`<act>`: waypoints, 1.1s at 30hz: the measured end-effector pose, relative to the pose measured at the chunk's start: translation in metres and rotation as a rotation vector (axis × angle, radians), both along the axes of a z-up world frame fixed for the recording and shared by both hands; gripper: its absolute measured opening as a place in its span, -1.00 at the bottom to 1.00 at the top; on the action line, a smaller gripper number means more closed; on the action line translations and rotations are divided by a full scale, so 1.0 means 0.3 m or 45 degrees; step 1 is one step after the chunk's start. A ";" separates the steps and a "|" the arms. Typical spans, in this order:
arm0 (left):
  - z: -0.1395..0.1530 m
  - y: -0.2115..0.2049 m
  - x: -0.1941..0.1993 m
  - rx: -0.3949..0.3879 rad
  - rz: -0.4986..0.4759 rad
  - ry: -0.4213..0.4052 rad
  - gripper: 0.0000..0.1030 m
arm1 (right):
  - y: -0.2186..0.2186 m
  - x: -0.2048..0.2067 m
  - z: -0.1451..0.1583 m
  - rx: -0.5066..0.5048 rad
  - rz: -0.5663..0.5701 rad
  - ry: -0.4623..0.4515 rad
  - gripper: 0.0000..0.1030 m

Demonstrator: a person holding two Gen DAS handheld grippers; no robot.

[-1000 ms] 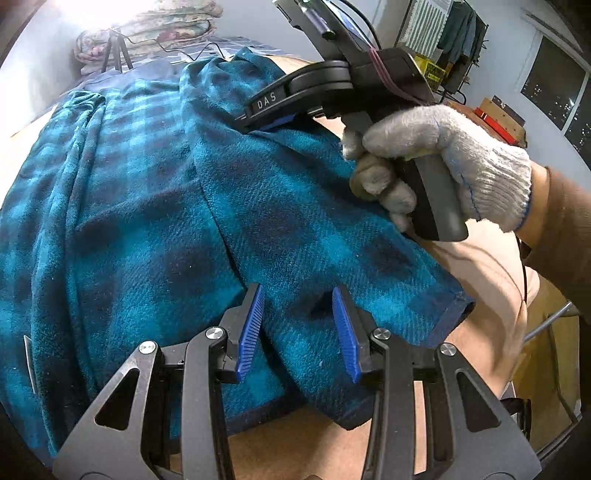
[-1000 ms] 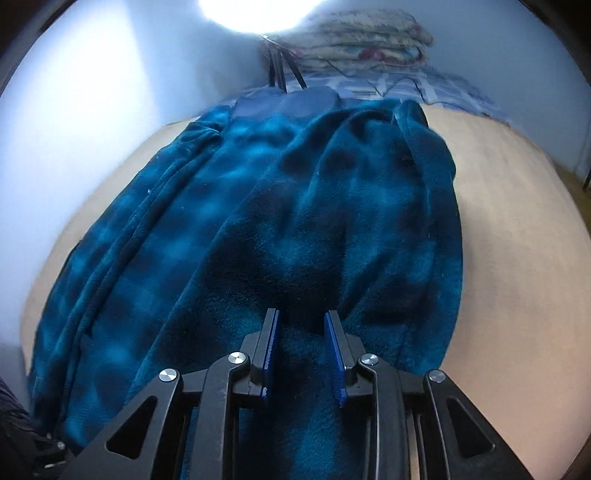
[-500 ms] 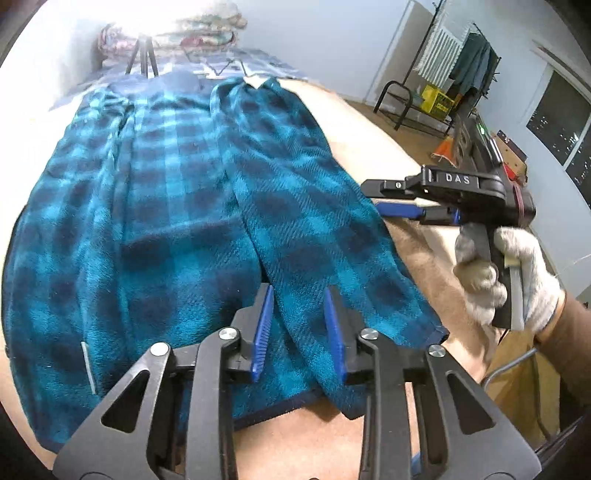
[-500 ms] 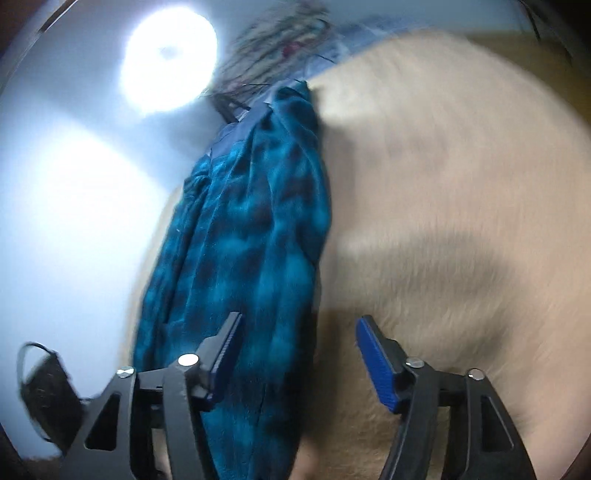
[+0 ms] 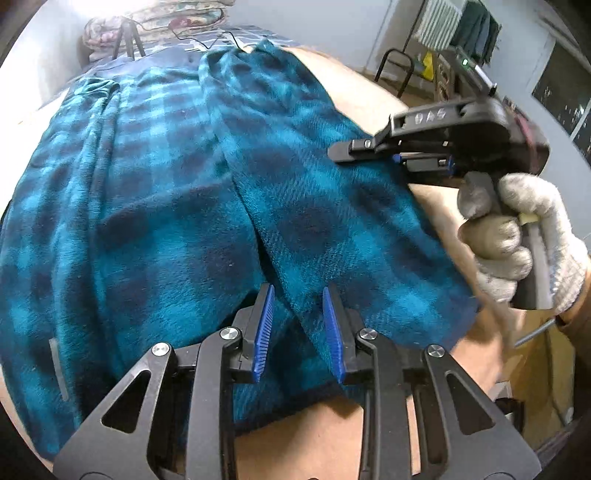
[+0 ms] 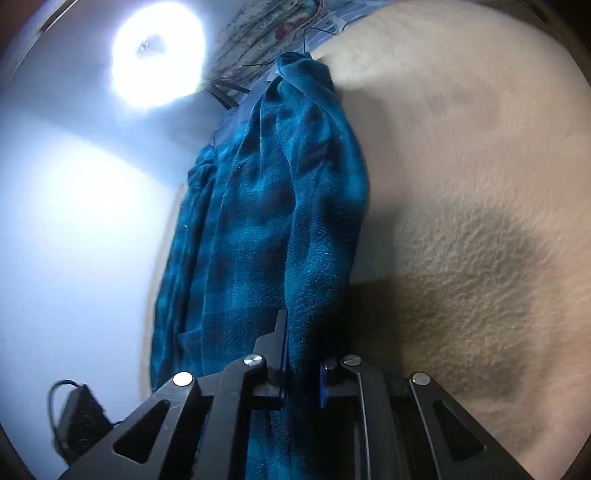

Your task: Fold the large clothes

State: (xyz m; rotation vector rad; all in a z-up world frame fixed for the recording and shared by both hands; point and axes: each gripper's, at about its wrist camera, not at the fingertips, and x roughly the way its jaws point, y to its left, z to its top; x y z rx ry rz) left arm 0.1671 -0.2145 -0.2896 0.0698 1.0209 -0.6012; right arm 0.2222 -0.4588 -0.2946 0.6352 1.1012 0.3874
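Teal and dark blue checked fleece trousers lie flat on a tan bed surface, legs toward me. My left gripper is open, its blue pads on either side of the inner edge of the right trouser leg near the hem, just above the cloth. My right gripper, held in a white gloved hand, is turned on its side at the outer edge of that leg. In the right wrist view the right gripper is shut on the edge of the trousers, with cloth bunched between its pads.
A pile of folded bedding and a tripod stand at the far end. A drying rack with clothes stands at the right. A bright lamp glares on the white wall. A black box with cable sits low left.
My right gripper has moved back onto the outer edge of the right leg and closed on it. My left gripper has come down closer to the cloth and stays open.
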 end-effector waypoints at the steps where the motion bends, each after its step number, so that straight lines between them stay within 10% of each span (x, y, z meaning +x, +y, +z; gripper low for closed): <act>1: 0.030 0.025 -0.008 -0.031 0.011 0.000 -0.48 | 0.011 0.004 0.016 -0.042 0.002 0.007 -0.83; 21: 0.495 0.814 -0.036 -0.267 0.442 -0.280 -0.48 | 0.449 0.060 0.335 -0.738 0.262 -0.085 -0.85; 33: 0.520 0.992 -0.071 -0.363 0.569 -0.286 -0.48 | 0.918 0.030 0.170 -1.138 0.627 -0.126 -0.85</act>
